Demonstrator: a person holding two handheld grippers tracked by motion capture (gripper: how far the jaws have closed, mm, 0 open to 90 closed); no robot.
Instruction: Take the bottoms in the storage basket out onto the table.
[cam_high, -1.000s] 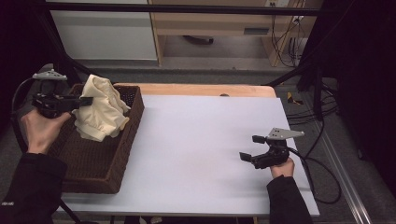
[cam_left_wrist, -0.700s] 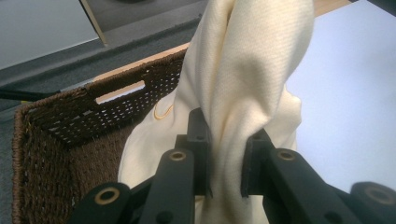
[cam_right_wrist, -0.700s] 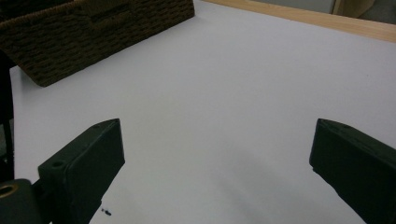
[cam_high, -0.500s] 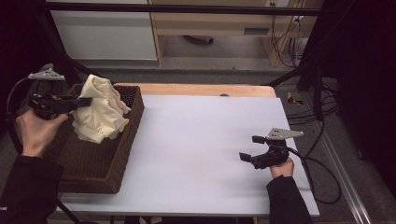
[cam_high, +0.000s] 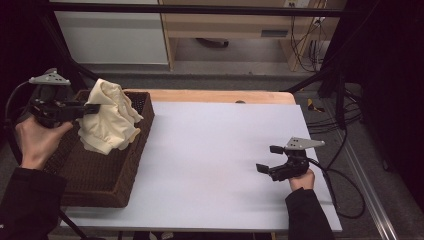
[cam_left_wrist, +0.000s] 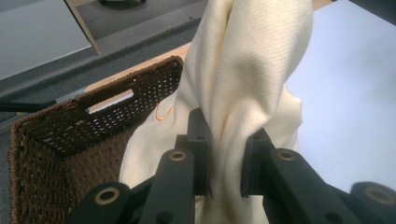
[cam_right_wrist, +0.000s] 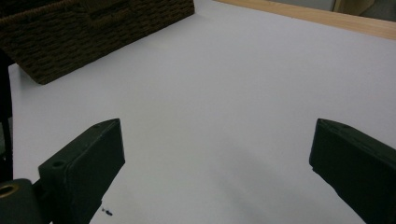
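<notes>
White table (cam_high: 210, 150) with brown wicker basket (cam_high: 107, 175)

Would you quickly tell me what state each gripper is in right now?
Left gripper: closed on the cream cloth, held over the wicker basket.
Right gripper: open, holding nothing, over the white table.

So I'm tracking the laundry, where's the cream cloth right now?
High view, left side: the cream cloth hangs over the wicker basket, pinched by the left gripper.
</notes>
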